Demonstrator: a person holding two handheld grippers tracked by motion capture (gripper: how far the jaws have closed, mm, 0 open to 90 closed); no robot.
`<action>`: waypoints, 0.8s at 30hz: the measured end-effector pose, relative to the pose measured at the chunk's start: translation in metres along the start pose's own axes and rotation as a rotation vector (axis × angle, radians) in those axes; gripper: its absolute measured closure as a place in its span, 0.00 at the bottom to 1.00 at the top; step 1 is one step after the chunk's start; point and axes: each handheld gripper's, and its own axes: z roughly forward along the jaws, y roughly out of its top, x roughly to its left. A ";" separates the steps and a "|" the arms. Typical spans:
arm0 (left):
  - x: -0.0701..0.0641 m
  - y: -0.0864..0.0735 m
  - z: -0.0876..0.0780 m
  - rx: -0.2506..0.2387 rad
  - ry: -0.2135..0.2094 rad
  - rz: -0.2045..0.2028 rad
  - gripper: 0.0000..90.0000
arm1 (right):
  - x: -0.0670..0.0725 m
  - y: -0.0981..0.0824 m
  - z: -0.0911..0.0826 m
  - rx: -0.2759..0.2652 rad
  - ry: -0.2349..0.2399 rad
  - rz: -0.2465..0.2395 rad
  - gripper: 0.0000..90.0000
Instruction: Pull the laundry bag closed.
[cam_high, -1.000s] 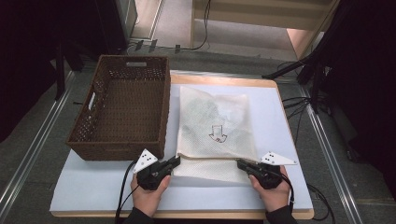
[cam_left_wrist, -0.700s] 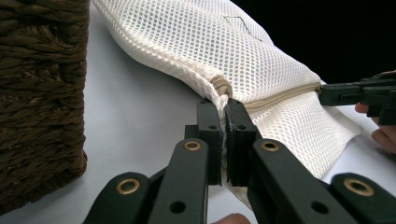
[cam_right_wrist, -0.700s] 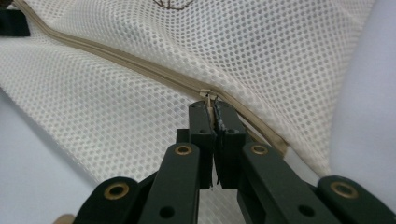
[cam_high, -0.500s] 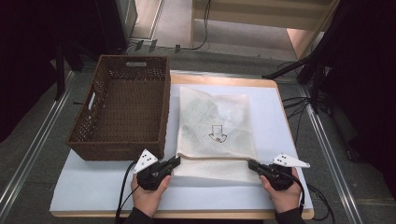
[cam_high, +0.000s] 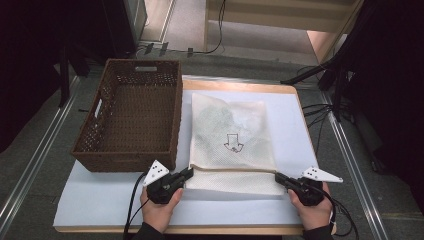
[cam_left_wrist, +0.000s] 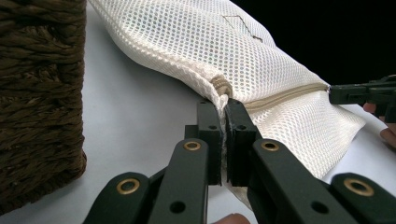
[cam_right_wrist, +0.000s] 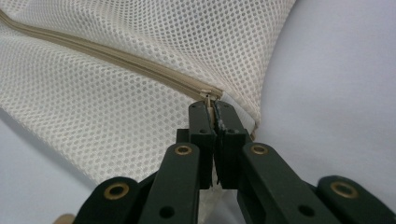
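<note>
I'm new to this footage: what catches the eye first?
A white mesh bag lies mid-table, its zipper at the near edge. The left gripper pinches the bag's left corner; the right gripper grips the zipper pull. A brown wicker basket stands left of it.

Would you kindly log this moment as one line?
left gripper: shut on mesh bag corner | right gripper: shut on zipper pull | basket: beside bag

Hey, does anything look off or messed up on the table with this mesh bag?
Nothing stands out. The mesh bag lies flat, its zipper intact, beside the upright wicker basket; nothing spilled or torn.
</note>
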 end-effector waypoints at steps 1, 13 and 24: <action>0.000 0.000 0.000 0.001 -0.001 0.001 0.97 | -0.001 0.000 -0.001 0.002 0.000 -0.001 0.98; -0.001 0.000 0.000 0.002 0.001 0.007 0.97 | -0.002 -0.001 -0.001 0.009 -0.017 -0.008 0.98; -0.002 0.001 -0.010 -0.018 0.001 0.051 0.63 | 0.008 0.003 -0.010 -0.107 -0.023 -0.047 0.64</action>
